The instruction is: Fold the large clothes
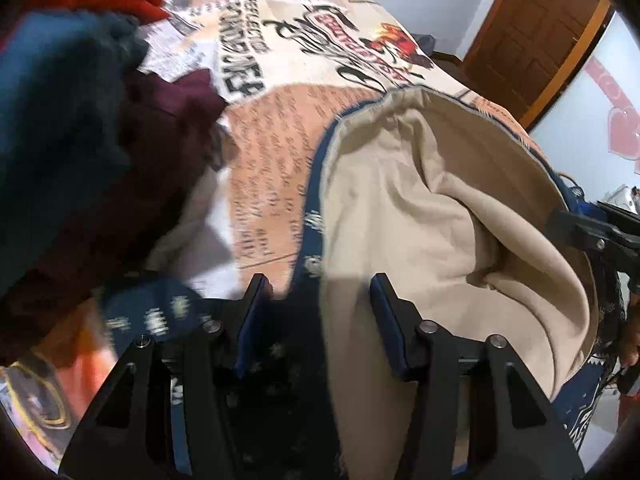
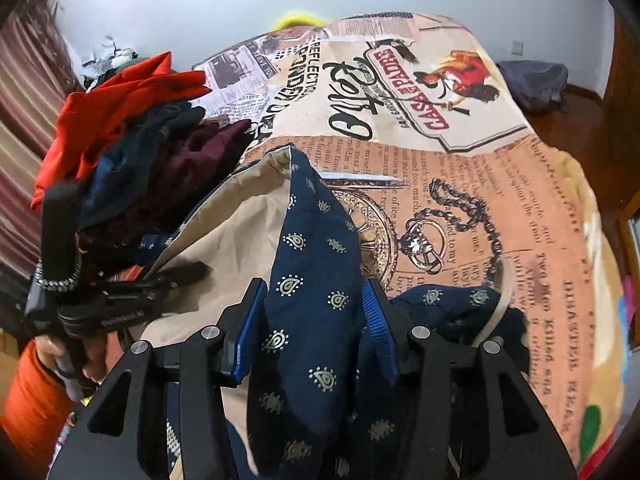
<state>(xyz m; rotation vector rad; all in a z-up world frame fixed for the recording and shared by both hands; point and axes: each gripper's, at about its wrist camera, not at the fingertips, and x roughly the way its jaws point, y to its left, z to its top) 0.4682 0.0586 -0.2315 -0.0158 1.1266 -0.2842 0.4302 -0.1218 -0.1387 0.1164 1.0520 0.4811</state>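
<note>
In the left wrist view, the left gripper (image 1: 318, 294) points steeply down at the bed, its two blue pads spread apart. Between them lies dark navy cloth at the edge of the garment (image 1: 420, 208), whose beige lining faces up and runs away toward 1 o'clock. Whether the pads press on any cloth cannot be told; a gap shows beside each. The lined panel's long axis runs from 6 o'clock, under the gripper, up toward 12, with its navy hem curving along the left side. At 3 o'clock the tip of the right gripper (image 1: 592, 232) reaches in at the garment's far edge. A heap of other clothes (image 1: 80, 128), teal, maroon and red, sits at 9 to 11 o'clock on the printed bedspread (image 1: 280, 128).

In the right wrist view, the right gripper (image 2: 316, 300) also stands spread, and a ridge of the navy paisley cloth rises between its pads toward 12 o'clock. The pads flank the ridge without plainly pinching it. The beige lining lies open at 10 o'clock, and the left gripper sits over it at 9 o'clock, held by a hand in an orange sleeve (image 2: 28, 392).

The garment lies across the near edge of the bed, directly under both tools; each gripper is nearest its own end. No container is in view.
</note>
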